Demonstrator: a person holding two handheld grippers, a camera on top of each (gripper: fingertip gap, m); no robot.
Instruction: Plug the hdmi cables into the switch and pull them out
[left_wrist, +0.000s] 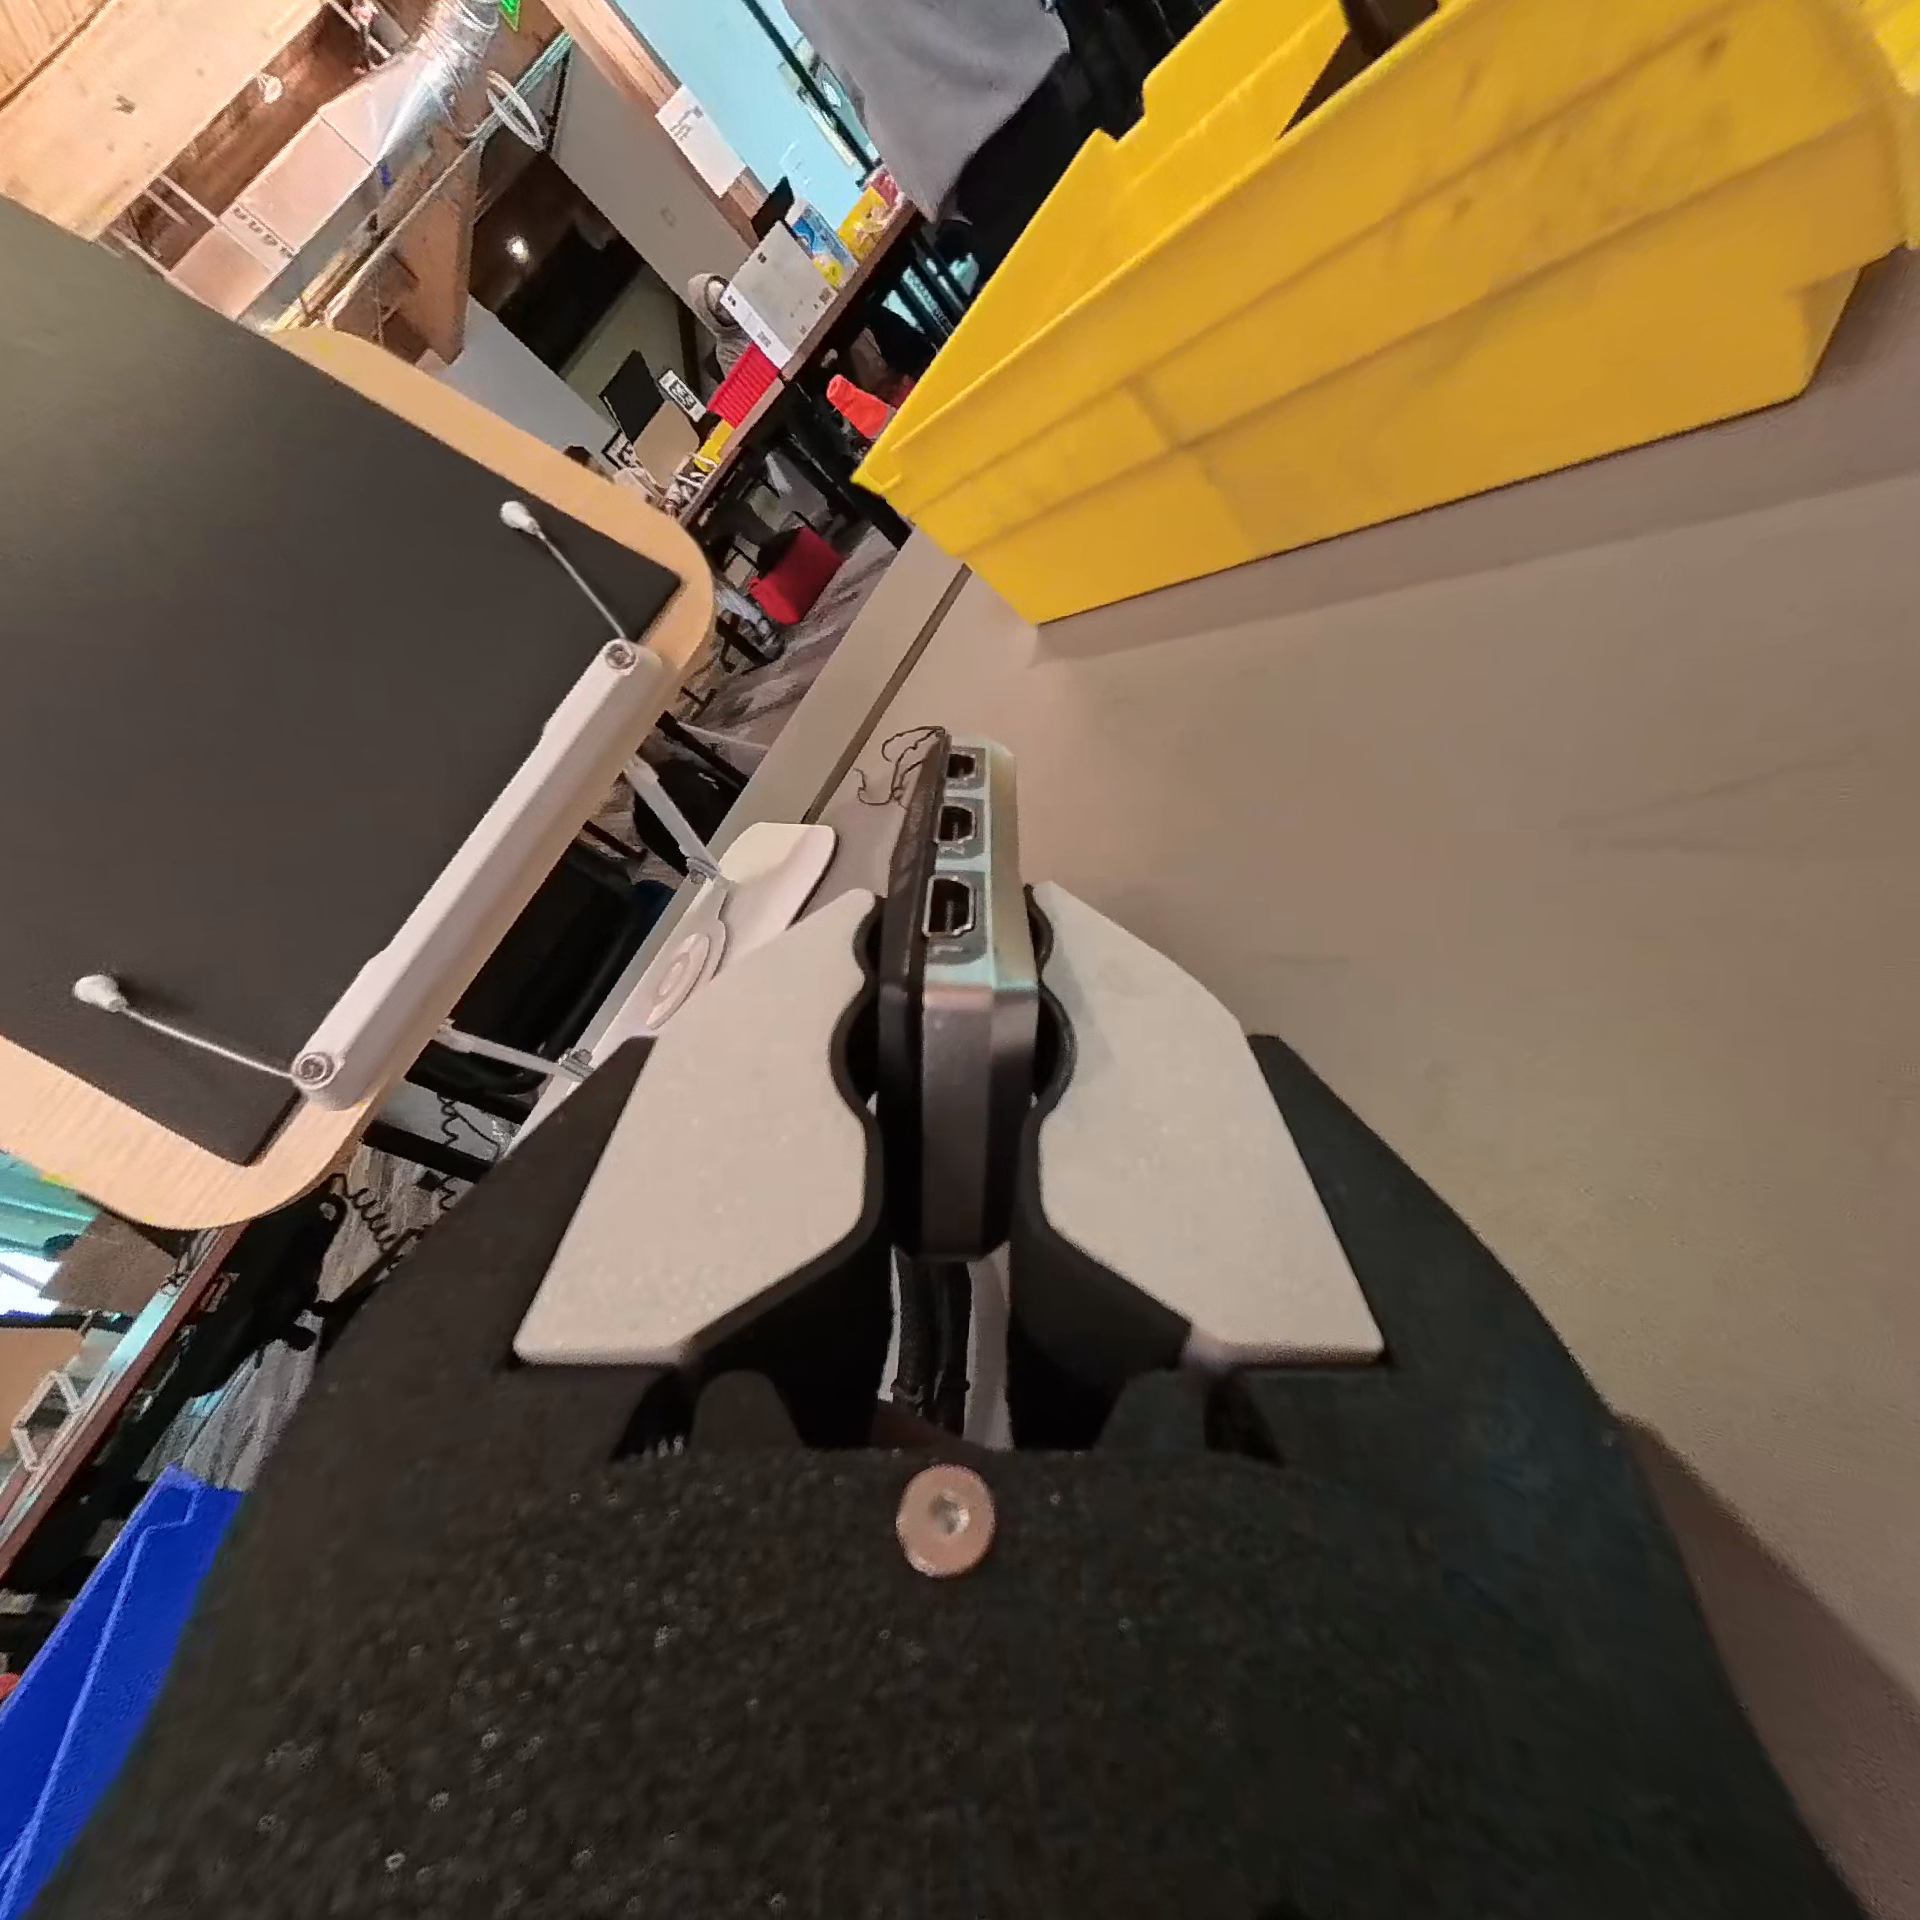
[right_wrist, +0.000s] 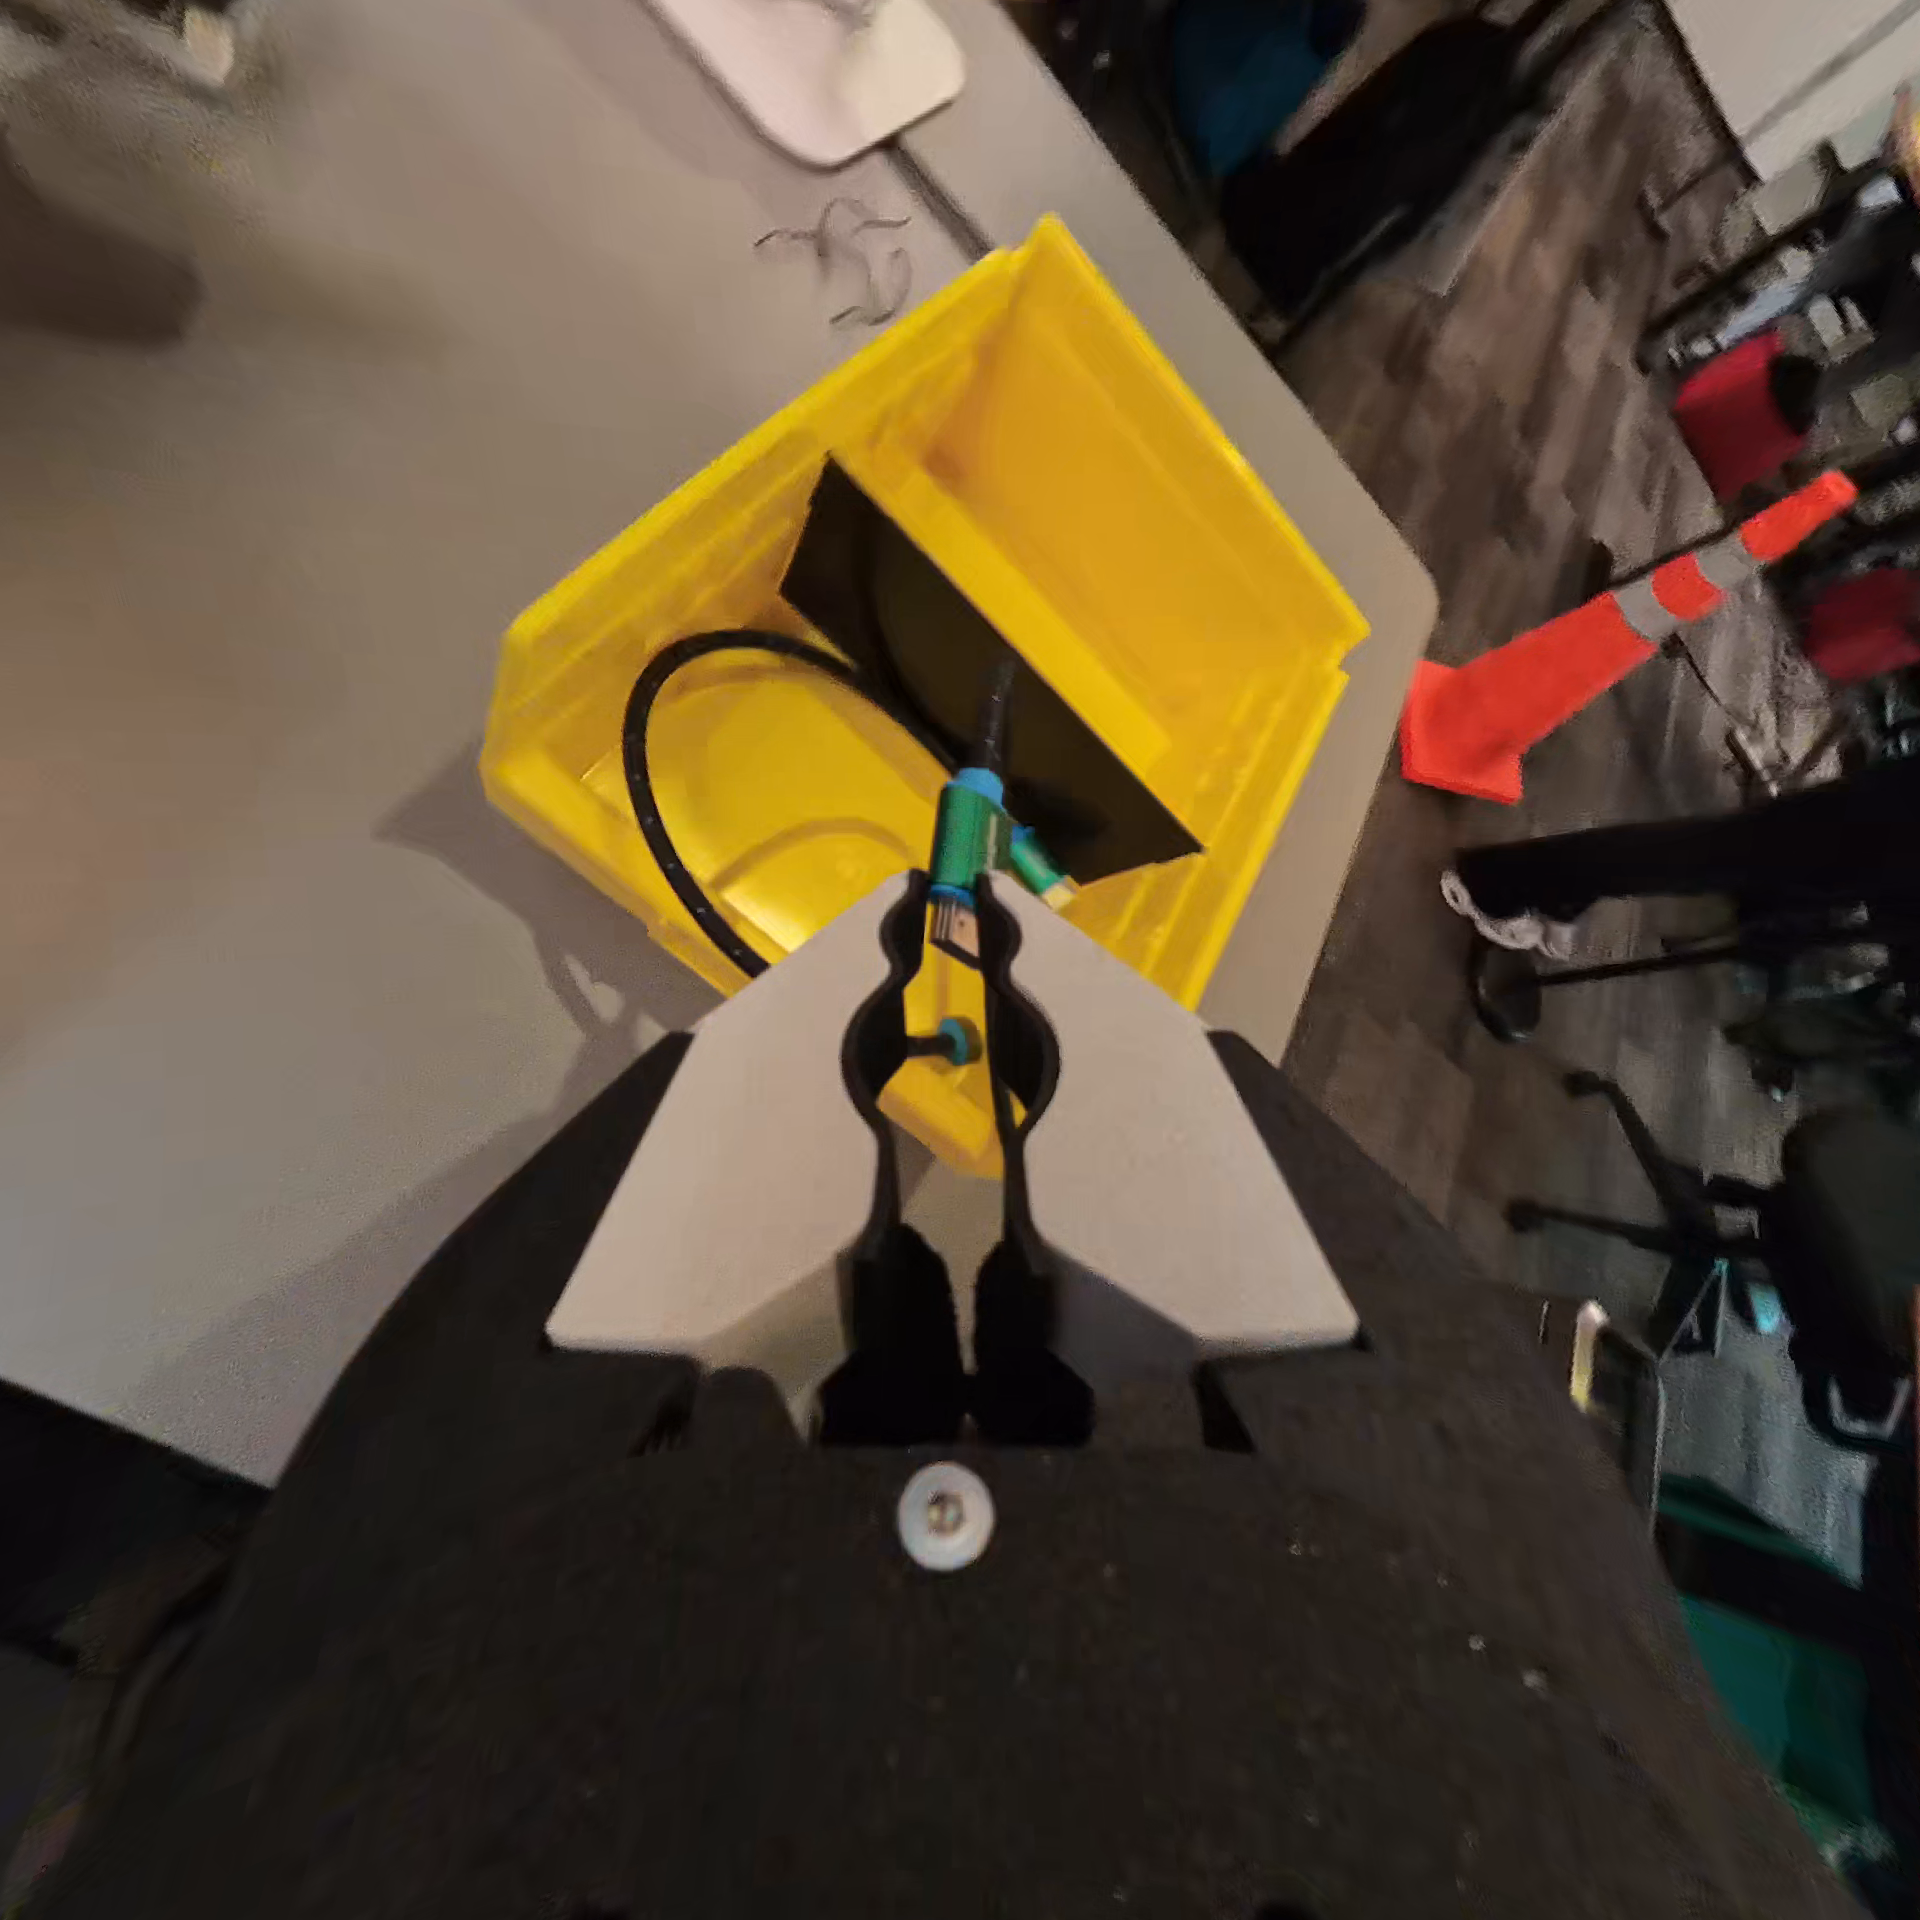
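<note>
Gripping switch (left_wrist: 956, 997) and cable plug (right_wrist: 961, 847)

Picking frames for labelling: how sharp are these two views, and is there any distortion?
Left wrist view: switch sharp in the left tool, yellow bin softly blurred, edges bowed by the wide angle. Right wrist view: motion-smeared throughout, green plug soft.

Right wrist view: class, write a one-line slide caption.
Right gripper pinches a green HDMI plug above the yellow bin holding its black cable.
</note>
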